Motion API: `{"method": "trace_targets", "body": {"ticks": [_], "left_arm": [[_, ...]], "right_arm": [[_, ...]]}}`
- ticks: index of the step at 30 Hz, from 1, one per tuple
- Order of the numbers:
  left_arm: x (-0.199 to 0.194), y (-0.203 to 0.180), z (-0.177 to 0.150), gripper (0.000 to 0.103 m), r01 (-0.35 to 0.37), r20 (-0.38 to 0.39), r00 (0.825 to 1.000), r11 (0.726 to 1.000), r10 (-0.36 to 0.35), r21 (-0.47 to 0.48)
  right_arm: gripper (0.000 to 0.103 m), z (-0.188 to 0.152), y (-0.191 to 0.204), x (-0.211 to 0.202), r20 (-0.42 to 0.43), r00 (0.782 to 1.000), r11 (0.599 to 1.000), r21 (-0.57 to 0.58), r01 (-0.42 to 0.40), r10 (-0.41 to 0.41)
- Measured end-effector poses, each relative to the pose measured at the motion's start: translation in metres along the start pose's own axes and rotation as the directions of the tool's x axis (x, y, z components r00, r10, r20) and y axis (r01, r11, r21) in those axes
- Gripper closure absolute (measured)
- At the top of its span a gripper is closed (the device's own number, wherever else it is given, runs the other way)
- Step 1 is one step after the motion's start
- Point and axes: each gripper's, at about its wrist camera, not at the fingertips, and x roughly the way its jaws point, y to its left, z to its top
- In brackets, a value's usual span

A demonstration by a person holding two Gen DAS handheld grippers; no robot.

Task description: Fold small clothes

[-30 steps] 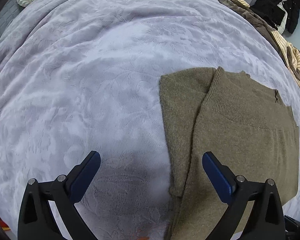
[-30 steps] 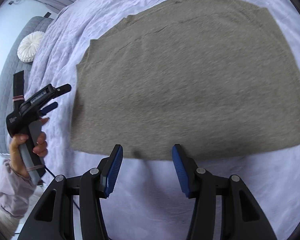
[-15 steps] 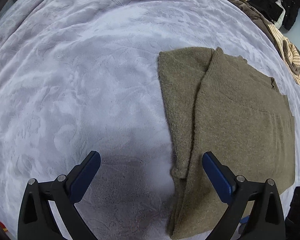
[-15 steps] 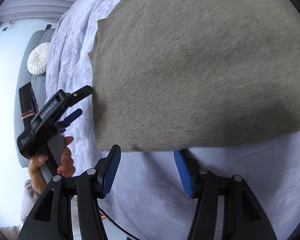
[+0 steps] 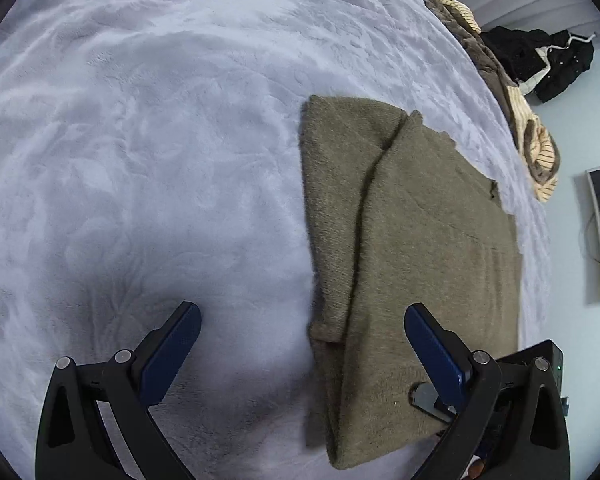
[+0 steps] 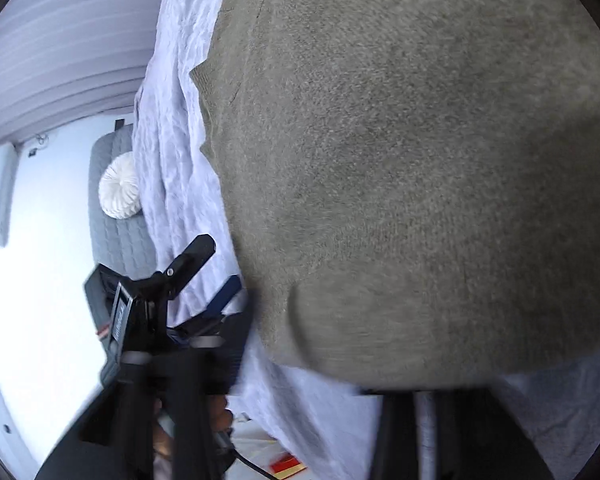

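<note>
Left wrist view. We see the left gripper (image 5: pixel 302 346) with its jaws spread wide and nothing between the pads; both blue pads hang above the surface. Under the gap lies the lavender bedspread (image 5: pixel 140 160). The olive sweater (image 5: pixel 412 248) lies flat on the bedspread, ahead of the tool and off to its right-hand finger, which overlaps the sweater's near part in the picture. One layer is folded over along a diagonal crease running away from the tool. Just past the right-hand finger a dark tip of the right gripper (image 5: pixel 430 398) sits at the sweater's near right edge. Far ahead and right, at the bed's edge, we note a heap of striped and brown clothes (image 5: pixel 532 148) and a black garment (image 5: pixel 540 60).

Right wrist view. The picture is blurred. The sweater (image 6: pixel 400 160) fills nearly all of the field ahead, and its near hem bulges over where the fingertips should be. The jaws are closing, with the sweater's hem between them; we cannot see the pads themselves. To the left of the tool, the left gripper (image 6: pixel 216 272) stands open just beside the sweater's edge. Farther left a round white cushion (image 6: pixel 120 186) rests on a grey quilted surface.
</note>
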Motion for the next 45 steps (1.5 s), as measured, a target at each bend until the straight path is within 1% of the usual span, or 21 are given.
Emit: {"method": "trace_targets", "body": {"ticks": [3, 5, 7, 9, 12, 15, 16, 17, 20, 22, 23, 24, 26, 28, 30, 31, 33, 37, 39, 42, 45], "left_arm": [[0.0, -0.004, 0.004, 0.001, 0.167, -0.044, 0.985, 0.986, -0.167, 0.002], [0.007, -0.008, 0.01, 0.001, 0.295, -0.081, 0.952, 0.955, -0.295, -0.018], [0.019, -0.014, 0.017, 0.001, 0.366, -0.116, 0.922, 0.93, -0.368, -0.044], [0.031, -0.023, 0.024, 0.001, 0.381, -0.141, 0.912, 0.923, -0.384, -0.047], [0.046, -0.049, 0.035, 0.001, 0.355, -0.161, 0.922, 0.935, -0.353, -0.018], [0.05, -0.082, 0.036, 0.001, 0.288, -0.157, 0.949, 0.955, -0.275, 0.066], [0.051, -0.092, 0.035, 0.005, 0.247, -0.152, 0.962, 0.963, -0.229, 0.11], [0.051, -0.098, 0.033, 0.02, 0.208, -0.146, 0.972, 0.967, -0.187, 0.147], [0.059, -0.104, 0.029, 0.048, 0.055, -0.142, 0.99, 0.969, -0.021, 0.241], [0.064, -0.097, 0.029, 0.055, 0.004, -0.152, 0.988, 0.97, 0.033, 0.242], [0.063, -0.09, 0.028, 0.055, 0.012, -0.155, 0.988, 0.974, 0.024, 0.226], [0.062, -0.087, 0.029, 0.055, 0.014, -0.149, 0.989, 0.977, 0.018, 0.211], [0.058, -0.086, 0.029, 0.068, -0.015, -0.117, 0.992, 0.976, 0.041, 0.218], [0.051, -0.089, 0.027, 0.078, -0.051, -0.078, 0.994, 0.97, 0.071, 0.239], [0.045, -0.101, 0.024, 0.082, -0.077, -0.034, 0.995, 0.963, 0.088, 0.257], [0.038, -0.109, 0.022, 0.084, -0.071, -0.013, 0.997, 0.961, 0.077, 0.266], [0.025, -0.127, 0.022, 0.085, -0.037, 0.022, 0.999, 0.956, 0.031, 0.291], [-0.003, -0.187, 0.02, 0.085, -0.003, 0.069, 0.997, 0.924, -0.025, 0.384], [-0.006, -0.223, 0.019, 0.085, 0.017, 0.075, 0.996, 0.904, -0.054, 0.427], [0.004, -0.284, 0.016, 0.085, 0.093, 0.047, 0.99, 0.864, -0.134, 0.495], [0.026, -0.338, 0.003, 0.085, 0.129, 0.013, 0.986, 0.81, -0.165, 0.572]], "right_arm": [[0.095, 0.008, 0.028, -0.012, 0.009, 0.999, 0.992, -0.118, -0.039, 0.041], [0.095, 0.01, 0.049, -0.019, 0.008, 0.999, 0.979, -0.201, -0.044, 0.046], [0.095, 0.01, 0.062, -0.022, 0.006, 0.999, 0.966, -0.258, -0.037, 0.039], [0.095, 0.007, 0.067, -0.023, 0.003, 1.0, 0.956, -0.294, -0.021, 0.023], [0.095, 0.004, 0.065, -0.019, -0.007, 1.0, 0.95, -0.313, 0.006, -0.009], [0.095, -0.001, 0.057, -0.017, -0.029, 0.999, 0.95, -0.313, 0.026, -0.037], [0.095, -0.002, 0.055, -0.015, -0.041, 0.997, 0.947, -0.318, 0.042, -0.058], [0.095, -0.004, 0.05, -0.017, -0.061, 0.995, 0.945, -0.321, 0.06, -0.084], [0.091, -0.007, 0.044, -0.014, -0.154, 0.965, 0.922, -0.36, 0.144, -0.211], [0.091, -0.012, 0.051, -0.024, -0.166, 0.94, 0.872, -0.448, 0.198, -0.299], [0.091, -0.013, 0.054, -0.032, -0.144, 0.935, 0.849, -0.481, 0.219, -0.323], [0.091, -0.011, 0.059, -0.048, -0.072, 0.934, 0.814, -0.517, 0.264, -0.349], [0.091, 0.0, 0.062, -0.074, 0.064, 0.926, 0.777, -0.524, 0.349, -0.373], [0.091, 0.021, 0.055, -0.095, 0.192, 0.881, 0.739, -0.484, 0.468, -0.432], [0.092, 0.044, 0.032, -0.096, 0.208, 0.828, 0.699, -0.453, 0.553, -0.52], [0.101, 0.053, 0.016, -0.089, 0.174, 0.808, 0.689, -0.441, 0.575, -0.563], [0.101, 0.06, 0.001, -0.085, 0.14, 0.834, 0.723, -0.437, 0.535, -0.533], [0.102, 0.056, 0.001, -0.089, 0.159, 0.853, 0.719, -0.475, 0.507, -0.496], [0.102, 0.056, -0.004, -0.098, 0.147, 0.876, 0.759, -0.448, 0.473, -0.459], [0.101, 0.062, -0.011, -0.124, 0.145, 0.91, 0.83, -0.372, 0.415, -0.389], [0.1, 0.066, -0.017, -0.161, 0.209, 0.918, 0.867, -0.31, 0.39, -0.338]]}}
